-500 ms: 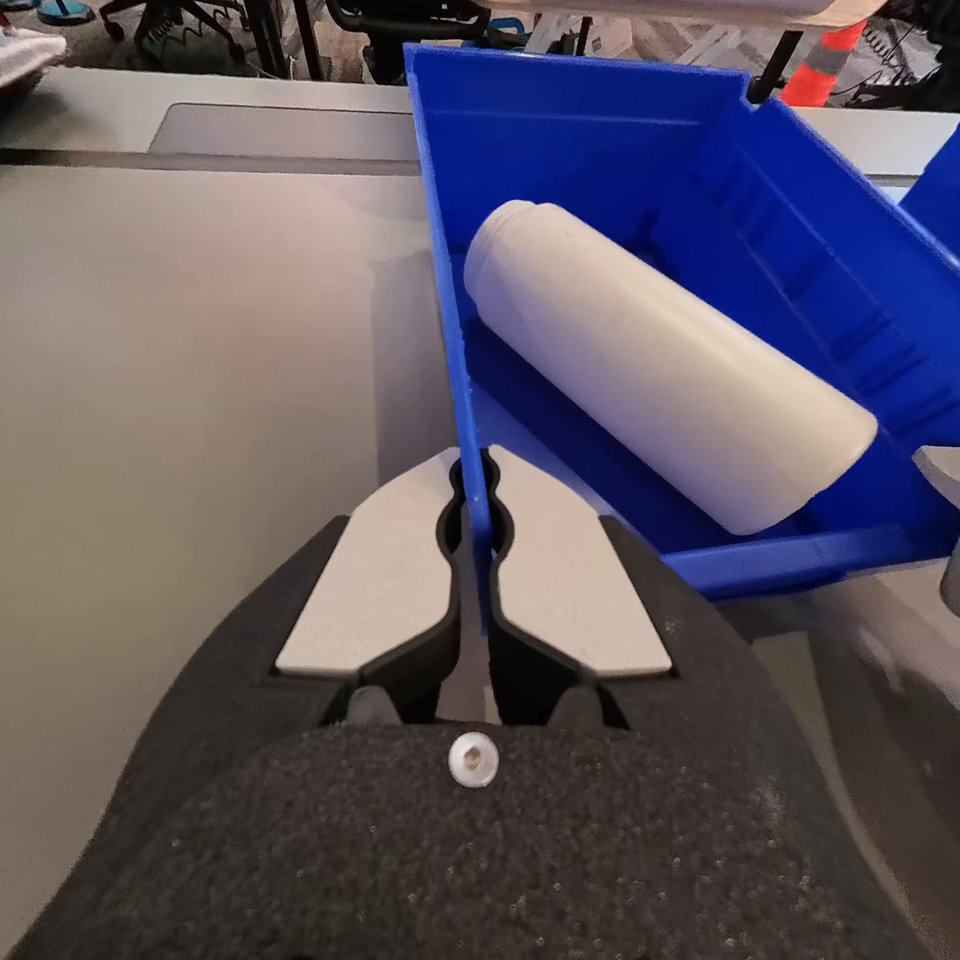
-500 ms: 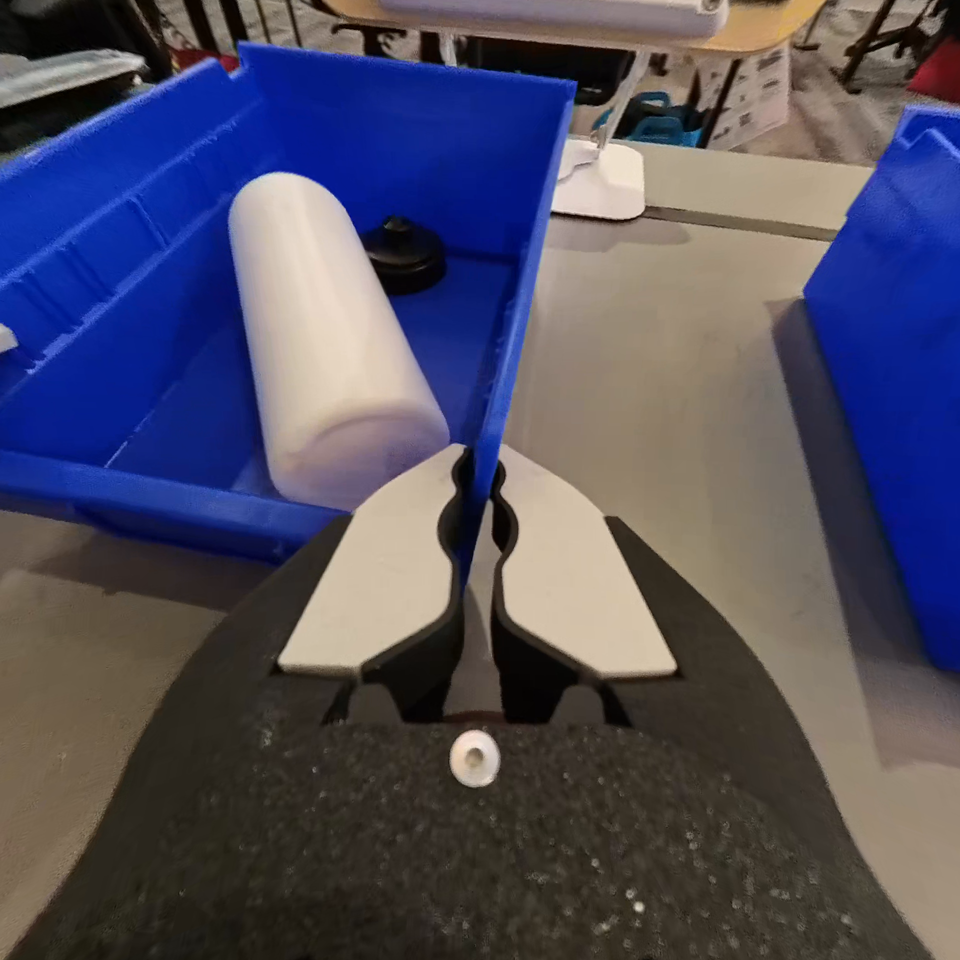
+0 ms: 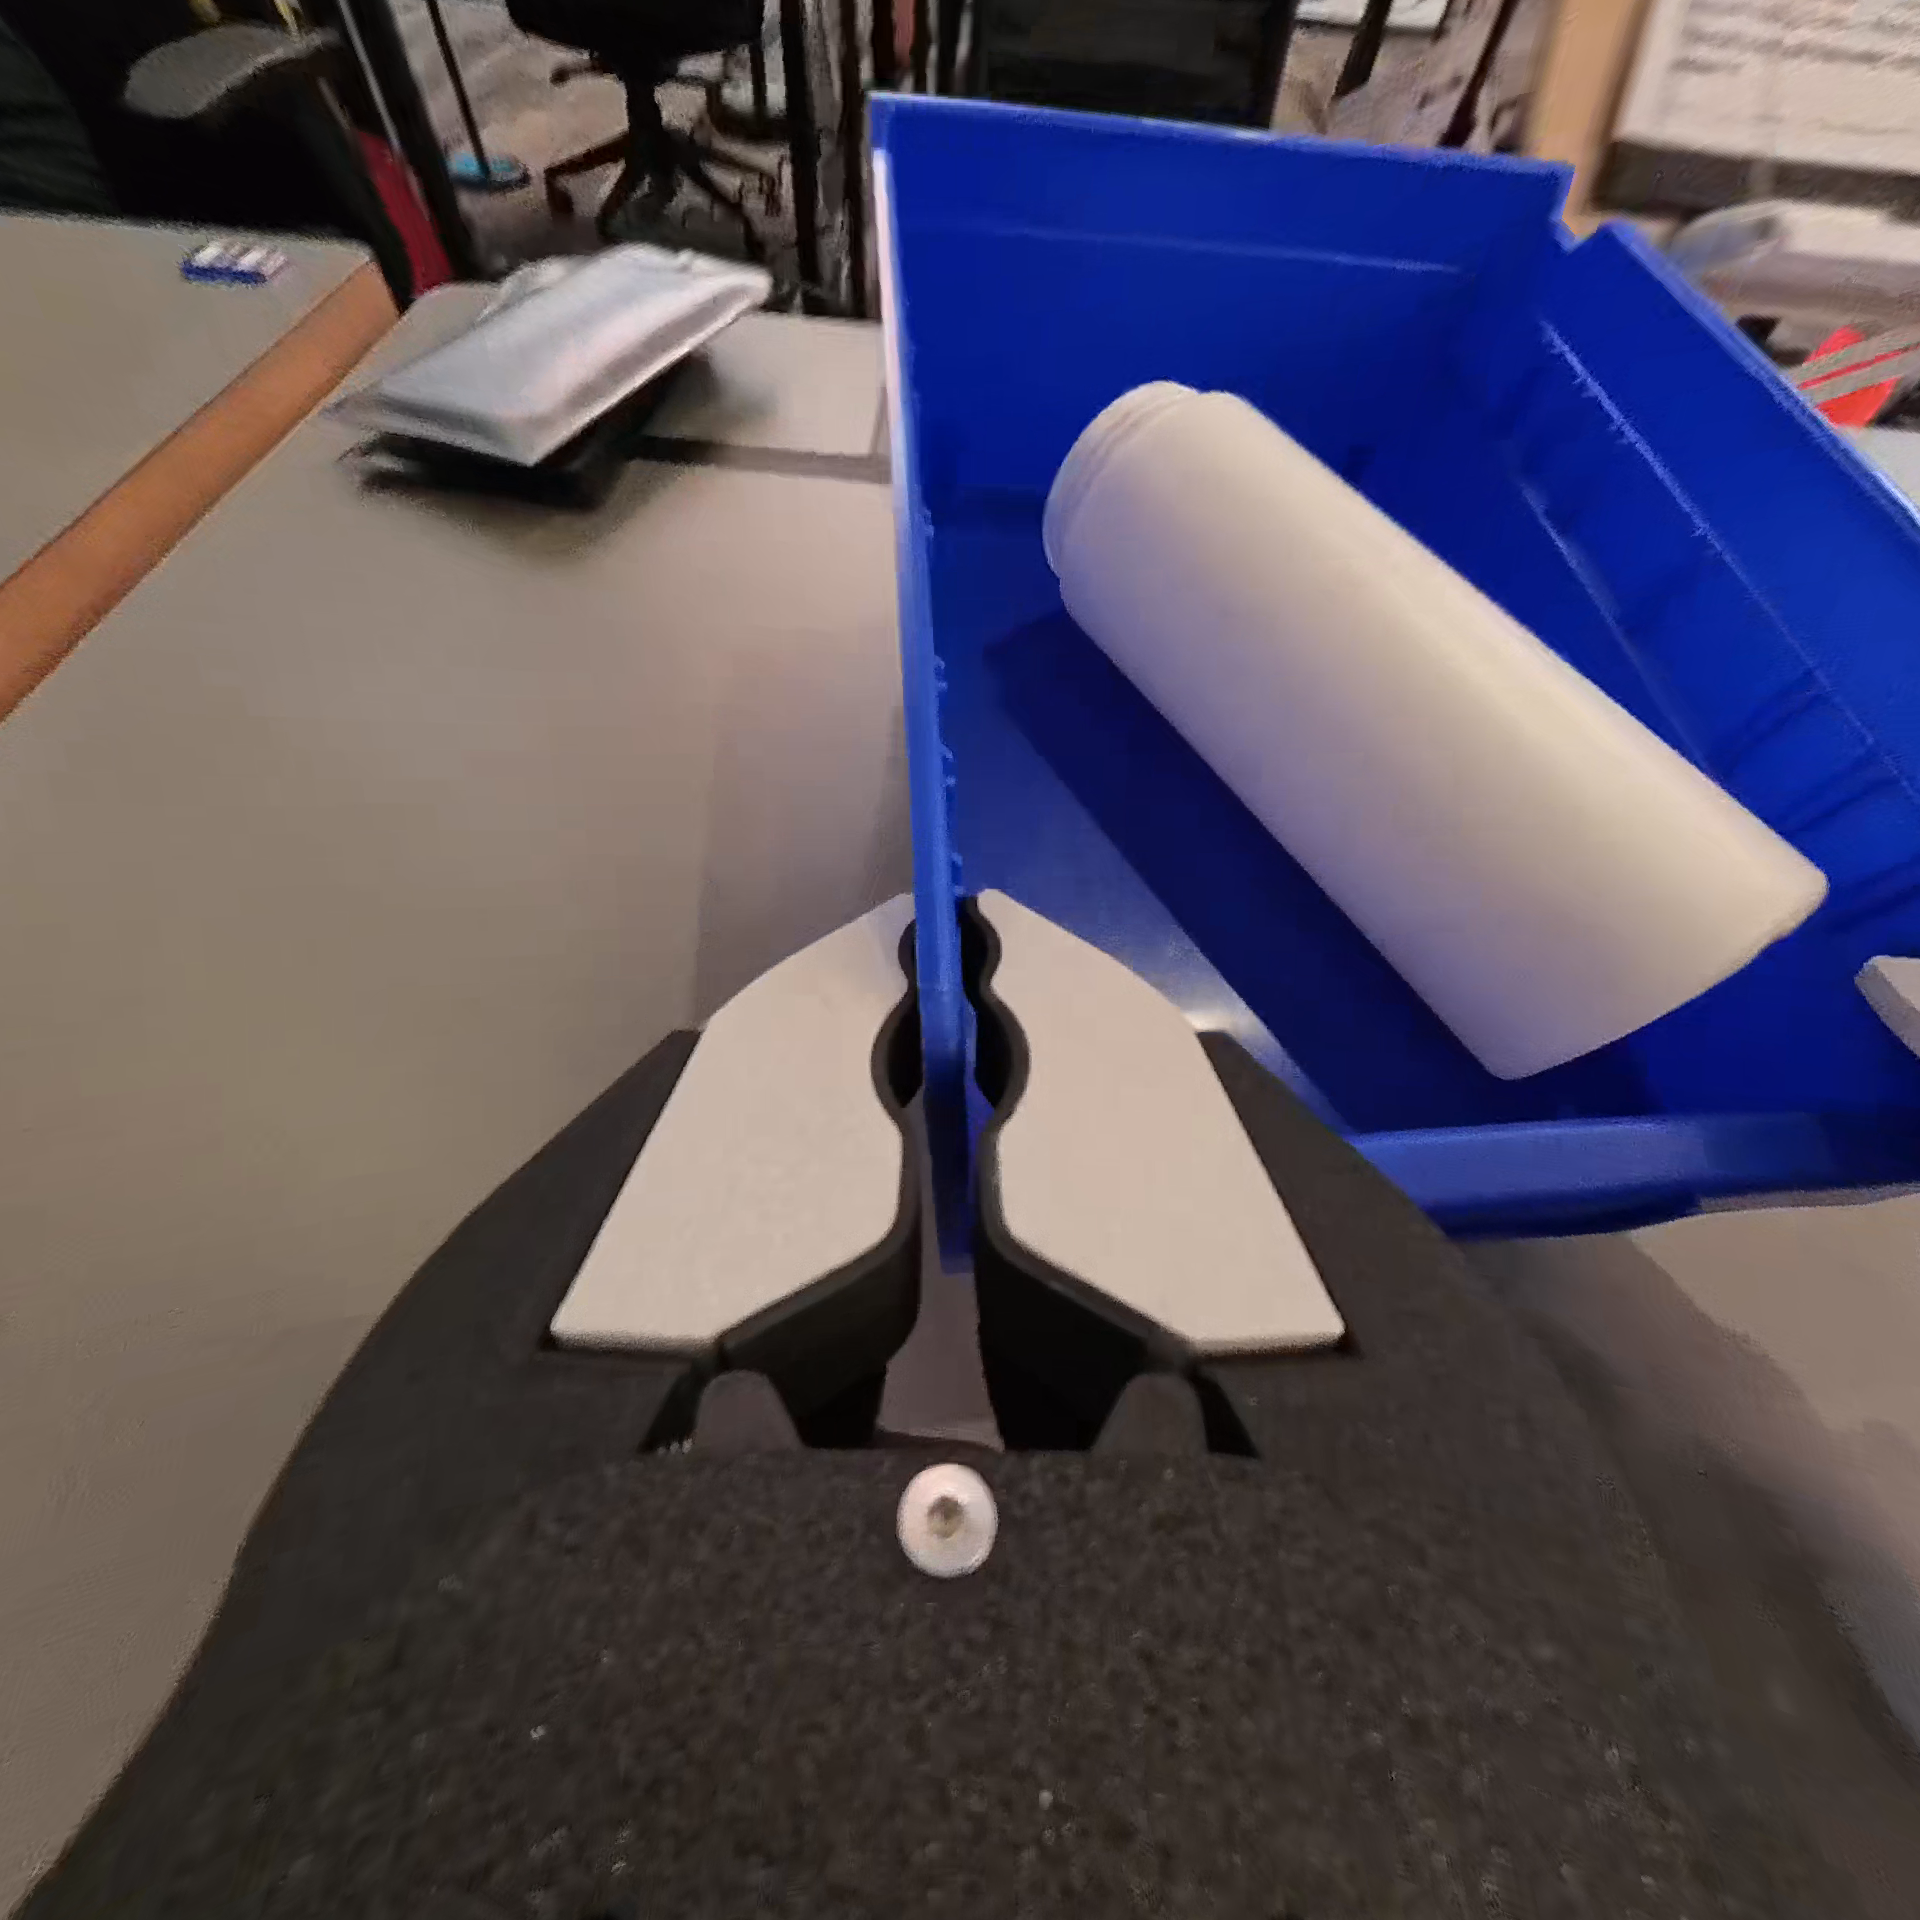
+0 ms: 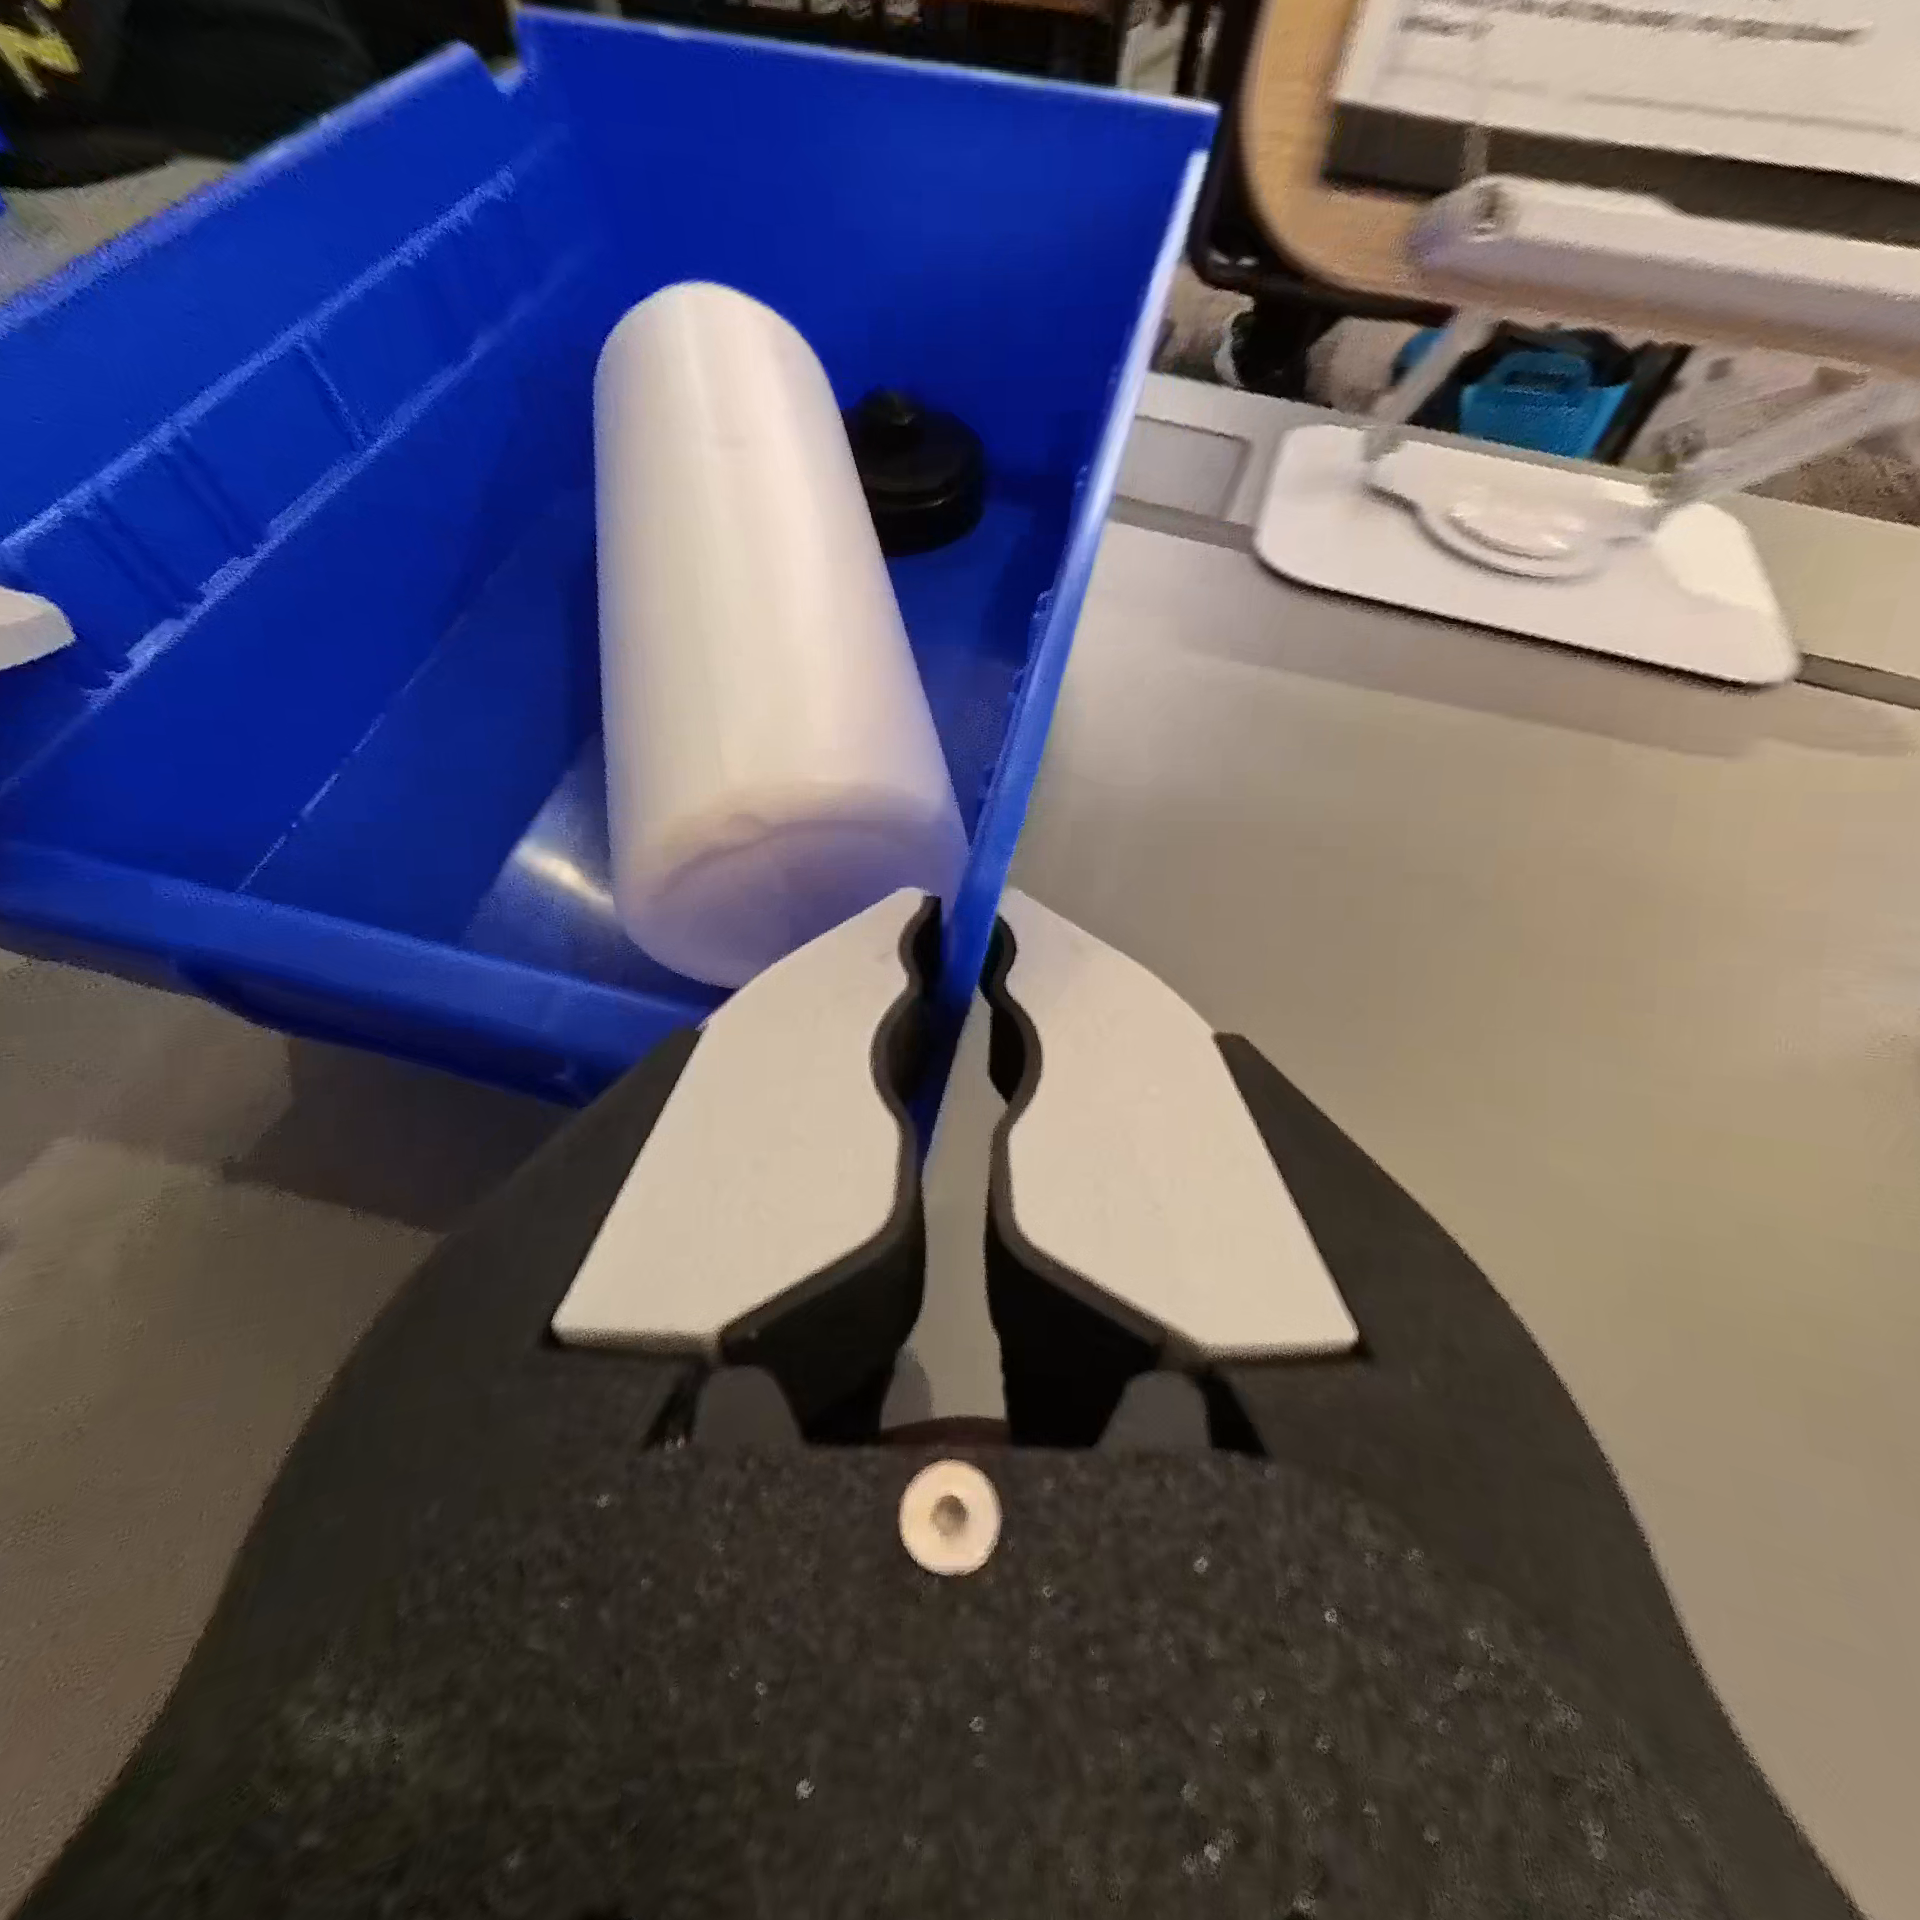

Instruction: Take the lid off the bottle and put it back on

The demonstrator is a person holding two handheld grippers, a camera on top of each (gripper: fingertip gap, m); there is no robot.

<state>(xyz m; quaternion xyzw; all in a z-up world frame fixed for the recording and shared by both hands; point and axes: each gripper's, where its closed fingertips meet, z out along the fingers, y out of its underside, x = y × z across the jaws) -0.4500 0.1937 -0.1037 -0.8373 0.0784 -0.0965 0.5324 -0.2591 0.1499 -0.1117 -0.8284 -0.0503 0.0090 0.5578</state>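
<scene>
The blue bin (image 3: 1195, 343) is being clamped by both side walls, left gripper (image 3: 943, 935) and right gripper (image 4: 961, 935), likely for moving the bottle (image 4: 748, 623) and lid (image 4: 914, 468).

one blue bin (image 3: 1226, 343), one white bottle (image 3: 1392, 707), one black lid (image 4: 920, 473), two hand-held grippers (image 3: 943, 940)

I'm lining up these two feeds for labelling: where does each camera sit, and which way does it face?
Left wrist view: on the left gripper, looking along its fingers, which clamp the blue bin's left wall; grey table beside.
Right wrist view: on the right gripper, fingers clamping the bin's right wall; black lid inside.
Shared: the bin and the white bottle lying in it, uncapped.
</scene>
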